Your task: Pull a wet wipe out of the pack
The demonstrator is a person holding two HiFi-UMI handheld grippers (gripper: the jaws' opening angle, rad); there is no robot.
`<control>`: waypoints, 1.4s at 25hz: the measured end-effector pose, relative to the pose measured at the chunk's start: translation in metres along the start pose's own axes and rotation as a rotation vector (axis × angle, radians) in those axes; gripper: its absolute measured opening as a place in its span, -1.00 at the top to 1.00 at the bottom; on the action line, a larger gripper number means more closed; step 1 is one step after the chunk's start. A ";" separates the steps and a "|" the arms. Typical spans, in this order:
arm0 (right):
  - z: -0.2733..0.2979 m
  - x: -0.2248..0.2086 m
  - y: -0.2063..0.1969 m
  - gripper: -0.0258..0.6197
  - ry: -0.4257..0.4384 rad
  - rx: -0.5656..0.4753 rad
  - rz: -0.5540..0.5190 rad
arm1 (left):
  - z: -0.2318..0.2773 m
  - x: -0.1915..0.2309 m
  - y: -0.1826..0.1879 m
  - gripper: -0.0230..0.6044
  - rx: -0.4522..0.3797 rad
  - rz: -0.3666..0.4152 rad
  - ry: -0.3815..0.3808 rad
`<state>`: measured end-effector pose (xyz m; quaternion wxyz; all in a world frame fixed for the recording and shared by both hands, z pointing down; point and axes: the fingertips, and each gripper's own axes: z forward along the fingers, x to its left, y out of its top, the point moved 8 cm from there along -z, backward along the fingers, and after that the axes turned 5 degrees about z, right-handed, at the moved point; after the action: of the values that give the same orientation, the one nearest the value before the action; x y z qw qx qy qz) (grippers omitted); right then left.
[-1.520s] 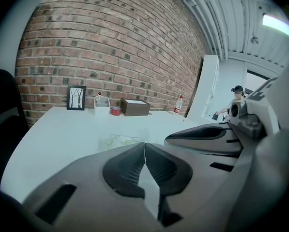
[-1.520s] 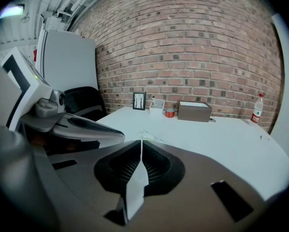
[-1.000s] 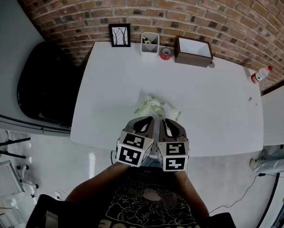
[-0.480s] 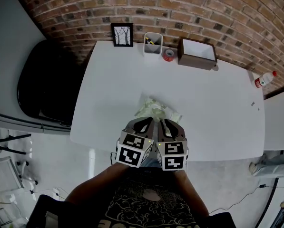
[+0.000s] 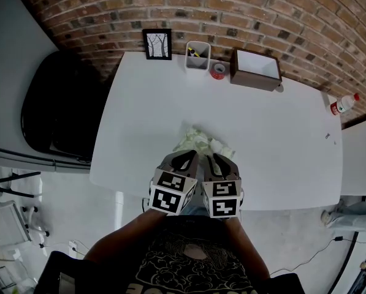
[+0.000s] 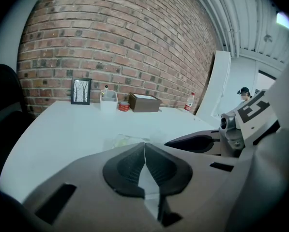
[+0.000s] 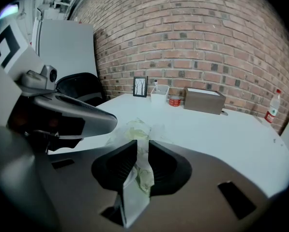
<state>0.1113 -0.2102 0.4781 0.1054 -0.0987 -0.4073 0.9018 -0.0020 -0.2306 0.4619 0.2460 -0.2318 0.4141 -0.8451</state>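
Hanging over the near edge of the table, the left gripper is clenched shut on nothing. The crinkly greenish wet wipe pack lies just inside that edge, about midway along, and the right gripper is pinching its wrapper between the jaws

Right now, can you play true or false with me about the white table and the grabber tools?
1. The right gripper has its jaws closed on the wet wipe pack. True.
2. The bottle has a blue cap. False: its cap is red.
3. The picture frame stands at the far edge of the table, by the brick wall. True.
4. The brown box sits on the floor. False: it is on the table, beside the red tape roll.
5. The pack lies at the table's far edge. False: it is near the front edge, at the grippers.
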 end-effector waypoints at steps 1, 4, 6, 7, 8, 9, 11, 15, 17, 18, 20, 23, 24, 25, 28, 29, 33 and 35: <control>0.001 -0.001 0.000 0.72 0.001 0.000 0.004 | 0.000 0.001 0.000 0.88 0.001 -0.001 0.001; 0.001 -0.002 -0.001 0.72 0.011 0.000 0.027 | 0.001 0.001 0.000 0.88 0.001 -0.001 0.002; 0.001 -0.004 0.000 0.72 0.026 0.001 0.058 | 0.000 0.001 0.000 0.88 0.002 -0.001 0.000; 0.001 -0.005 0.000 0.72 0.033 0.003 0.075 | 0.000 0.001 0.000 0.88 0.002 -0.001 -0.001; 0.002 -0.006 -0.001 0.72 0.040 0.005 0.090 | 0.000 0.001 0.000 0.88 0.003 -0.001 -0.002; 0.002 -0.006 -0.001 0.72 0.047 0.006 0.102 | 0.001 0.001 0.000 0.88 0.003 -0.002 -0.003; 0.003 -0.007 0.000 0.73 0.058 0.005 0.123 | 0.000 0.001 0.000 0.88 0.003 -0.003 -0.003; 0.002 -0.008 -0.001 0.78 0.067 0.000 0.142 | -0.003 -0.001 0.000 0.88 0.002 -0.004 0.000; 0.001 -0.007 -0.002 0.80 0.065 -0.002 0.138 | -0.004 -0.002 0.000 0.88 -0.001 -0.002 -0.001; 0.002 -0.007 -0.002 0.81 0.065 -0.003 0.137 | -0.005 -0.002 0.000 0.88 -0.002 -0.001 -0.001; 0.002 -0.007 -0.002 0.84 0.064 -0.004 0.137 | -0.006 -0.002 -0.001 0.88 -0.003 0.001 0.000; 0.003 -0.007 -0.003 0.87 0.065 -0.004 0.141 | -0.008 -0.004 -0.002 0.88 -0.005 0.005 0.000; 0.003 -0.008 -0.003 0.87 0.066 -0.004 0.142 | -0.009 -0.004 -0.002 0.88 -0.006 0.007 -0.001; 0.003 -0.008 -0.003 0.87 0.067 -0.003 0.143 | -0.009 -0.005 -0.002 0.88 -0.009 0.009 -0.002; 0.000 -0.009 -0.001 0.87 0.062 -0.008 0.135 | -0.013 -0.006 -0.002 0.88 -0.010 0.012 -0.004; -0.001 -0.008 0.000 0.87 0.060 -0.013 0.132 | -0.014 -0.006 -0.002 0.88 -0.011 0.012 -0.003; -0.007 -0.007 0.003 0.88 0.053 -0.035 0.132 | -0.018 -0.006 -0.001 0.88 -0.021 0.014 -0.002; -0.010 -0.007 0.004 0.88 0.050 -0.047 0.131 | -0.020 -0.007 0.000 0.88 -0.026 0.017 -0.003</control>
<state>0.1203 -0.2077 0.4687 0.0537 -0.1499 -0.4180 0.8944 -0.0087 -0.2147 0.4499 0.2508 -0.2329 0.4264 -0.8373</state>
